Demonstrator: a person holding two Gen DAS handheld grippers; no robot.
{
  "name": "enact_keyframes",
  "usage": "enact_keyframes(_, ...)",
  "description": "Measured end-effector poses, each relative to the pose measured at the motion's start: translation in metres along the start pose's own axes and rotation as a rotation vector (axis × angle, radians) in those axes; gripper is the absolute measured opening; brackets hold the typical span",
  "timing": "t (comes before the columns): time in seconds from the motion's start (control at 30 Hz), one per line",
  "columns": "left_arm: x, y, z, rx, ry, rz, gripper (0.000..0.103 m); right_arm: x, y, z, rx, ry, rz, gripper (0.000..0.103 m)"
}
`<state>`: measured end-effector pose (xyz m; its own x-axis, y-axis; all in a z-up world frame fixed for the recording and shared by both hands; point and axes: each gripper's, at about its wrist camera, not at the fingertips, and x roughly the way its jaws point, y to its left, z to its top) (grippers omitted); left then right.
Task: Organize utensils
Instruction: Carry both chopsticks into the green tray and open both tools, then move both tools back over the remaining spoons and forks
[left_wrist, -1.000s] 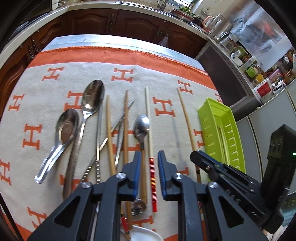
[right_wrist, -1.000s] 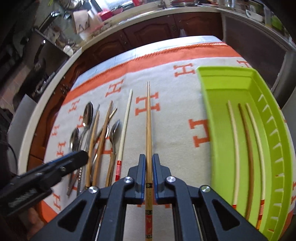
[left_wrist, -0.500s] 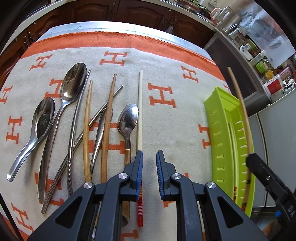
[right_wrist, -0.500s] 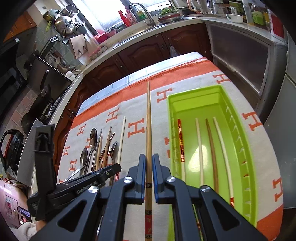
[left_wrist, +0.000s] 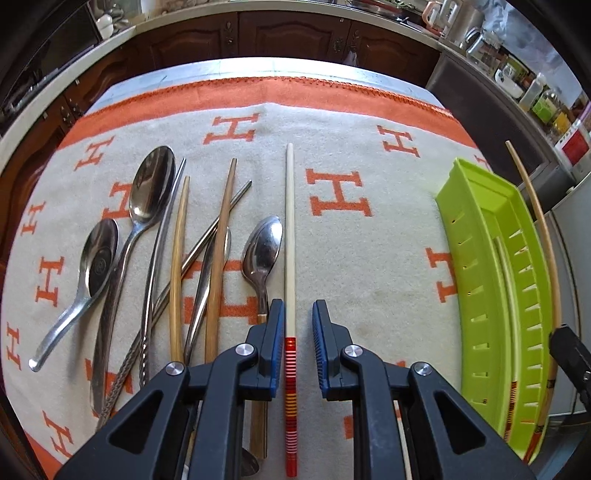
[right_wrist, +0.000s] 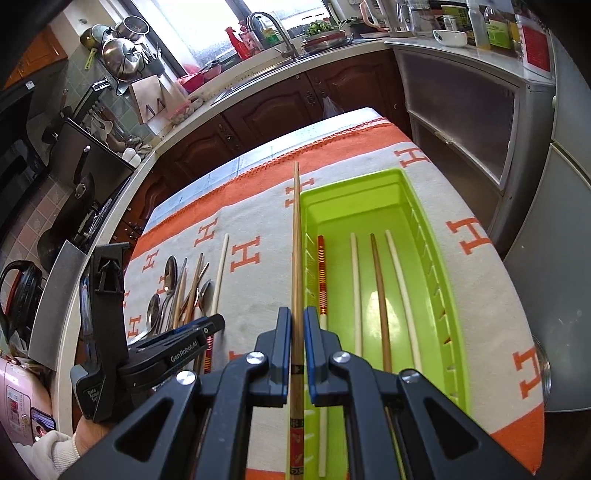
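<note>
Cloth (left_wrist: 369, 258): orange-bordered; a bare strip lies between the utensil row and the tray.
Green tray (right_wrist: 436, 280): near the cloth's right edge, holding four chopsticks lengthwise.
Right gripper (right_wrist: 297, 332): fingers clamped on a bamboo chopstick (right_wrist: 296, 240), over the tray's left rim.
Left gripper (left_wrist: 298, 332): fingers narrowly parted astride a white chopstick (left_wrist: 290, 240) lying on the cloth.
Spoons (left_wrist: 147, 199): left of it.
</note>
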<state>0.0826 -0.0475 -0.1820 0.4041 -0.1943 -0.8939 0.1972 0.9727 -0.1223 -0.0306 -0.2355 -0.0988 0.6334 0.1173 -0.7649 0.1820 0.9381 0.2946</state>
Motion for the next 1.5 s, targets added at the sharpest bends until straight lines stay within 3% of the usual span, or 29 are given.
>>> enact_keyframes(0.07, 0.001, -0.007, 0.000, 0.026, -0.007, 0.037, 0.003, -0.002, -0.002, -0.002, 0.001, 0.002, -0.005, 0.007)
enact_keyframes(0.17, -0.002, -0.007, 0.000, -0.009, 0.014, 0.018, 0.003, -0.005, -0.007, -0.003, 0.009, 0.005, -0.008, 0.007)
enact_keyframes(0.3, -0.031, -0.005, -0.002, -0.041, 0.010, -0.047, 0.003, -0.012, -0.015, -0.004, 0.013, 0.007, -0.026, 0.007)
enact_keyframes(0.53, -0.088, -0.044, 0.003, 0.001, -0.020, -0.222, 0.003, -0.012, -0.035, -0.007, 0.023, 0.047, -0.090, 0.007)
enact_keyframes(0.63, -0.091, -0.068, 0.002, 0.025, 0.009, -0.280, 0.003, -0.007, -0.045, -0.007, 0.023, 0.070, -0.115, 0.007)
enact_keyframes(0.8, -0.072, -0.101, -0.006, 0.062, 0.078, -0.310, 0.003, -0.004, -0.056, -0.004, 0.026, 0.087, -0.135, 0.008)
enact_keyframes(0.93, -0.061, -0.113, -0.013, 0.099, 0.098, -0.283, 0.006, -0.005, -0.061, -0.001, 0.045, 0.089, -0.145, 0.008)
enact_keyframes(1.17, -0.076, -0.099, -0.012, 0.103, 0.041, -0.245, 0.046, -0.013, -0.065, -0.002, 0.064, 0.071, -0.144, 0.008)
enact_keyframes(1.5, -0.106, -0.051, -0.009, 0.041, -0.030, -0.163, 0.046, -0.016, -0.028, 0.004, -0.009, 0.089, -0.090, 0.008)
